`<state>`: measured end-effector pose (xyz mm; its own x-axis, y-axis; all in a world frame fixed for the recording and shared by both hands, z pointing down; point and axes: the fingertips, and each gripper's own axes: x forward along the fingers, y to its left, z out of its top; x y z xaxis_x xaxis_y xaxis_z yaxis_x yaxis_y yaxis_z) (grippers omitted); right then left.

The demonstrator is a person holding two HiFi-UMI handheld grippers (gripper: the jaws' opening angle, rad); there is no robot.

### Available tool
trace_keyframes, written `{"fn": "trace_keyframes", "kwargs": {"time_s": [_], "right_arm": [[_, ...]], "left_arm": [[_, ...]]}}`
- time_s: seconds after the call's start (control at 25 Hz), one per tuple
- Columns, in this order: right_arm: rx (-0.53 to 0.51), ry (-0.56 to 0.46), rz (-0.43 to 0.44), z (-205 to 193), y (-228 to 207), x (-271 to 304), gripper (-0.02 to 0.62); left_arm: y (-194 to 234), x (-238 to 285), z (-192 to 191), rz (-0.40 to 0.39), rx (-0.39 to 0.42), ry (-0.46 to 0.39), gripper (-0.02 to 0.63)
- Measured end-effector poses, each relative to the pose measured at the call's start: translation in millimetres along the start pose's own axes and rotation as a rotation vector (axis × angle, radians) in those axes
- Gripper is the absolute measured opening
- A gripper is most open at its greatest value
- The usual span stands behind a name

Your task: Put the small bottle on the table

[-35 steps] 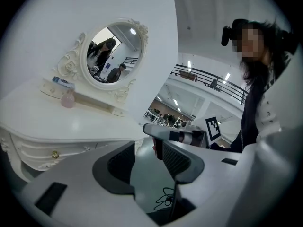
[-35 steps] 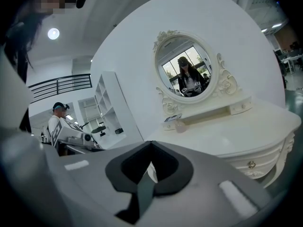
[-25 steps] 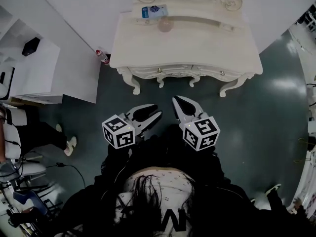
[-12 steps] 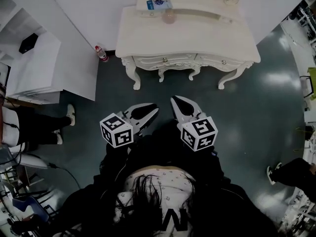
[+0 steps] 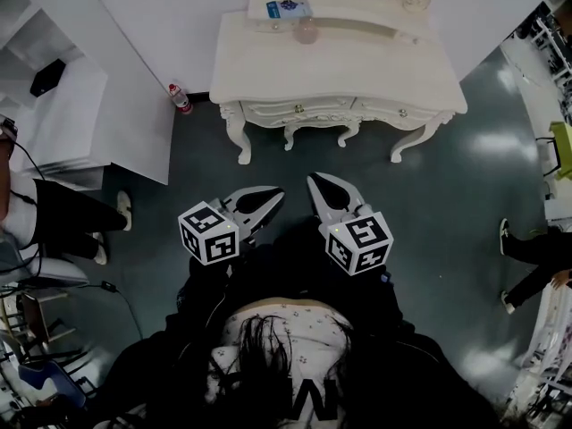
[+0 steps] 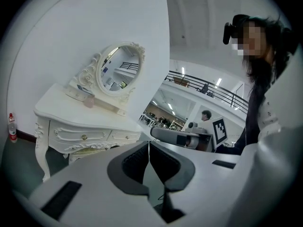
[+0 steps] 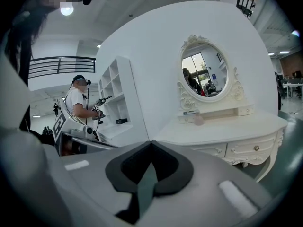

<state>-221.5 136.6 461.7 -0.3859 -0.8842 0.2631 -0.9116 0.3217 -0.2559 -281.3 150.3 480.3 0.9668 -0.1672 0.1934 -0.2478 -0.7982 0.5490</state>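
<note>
White desk fills the top centre of the head view, well apart from both claws; the left claw and the right claw hang in the middle of the frame over the dark floor, each with its jaws pressed together and nothing between them.

Two bottles could be meant. A small pinkish bottle stands at the top of the frame on the desk itself, just beside the raised ledge under the mirror and near a blue-and-white box. A red-capped bottle stands on the floor in the upper left, between the white partition and the desk's front leg. I judge the floor one likelier to need lifting, though nothing here settles it; reaching for the wrong one is the first risk.

A claw that arrives with its jaws together would likely push a bottle over rather than take it; the jaws need to part before contact. The floor bottle sits in a tight corner; a claw coming in wide may strike the partition or the leg and tip it. At the desk, a careless set-down could knock the pinkish bottle or the box. Bystanders' legs at the left edge are near enough that a backward step could lead to a bump.
</note>
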Motion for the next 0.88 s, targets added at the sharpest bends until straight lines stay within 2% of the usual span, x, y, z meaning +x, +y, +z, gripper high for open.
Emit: {"fn": "trace_keyframes", "kwargs": {"time_s": [0.88], "right_arm": [[-0.058, 0.018, 0.019, -1, 15, 4, 0.009]], "left_arm": [[-1, -9, -2, -0.008, 0.014, 0.011, 0.003]]}}
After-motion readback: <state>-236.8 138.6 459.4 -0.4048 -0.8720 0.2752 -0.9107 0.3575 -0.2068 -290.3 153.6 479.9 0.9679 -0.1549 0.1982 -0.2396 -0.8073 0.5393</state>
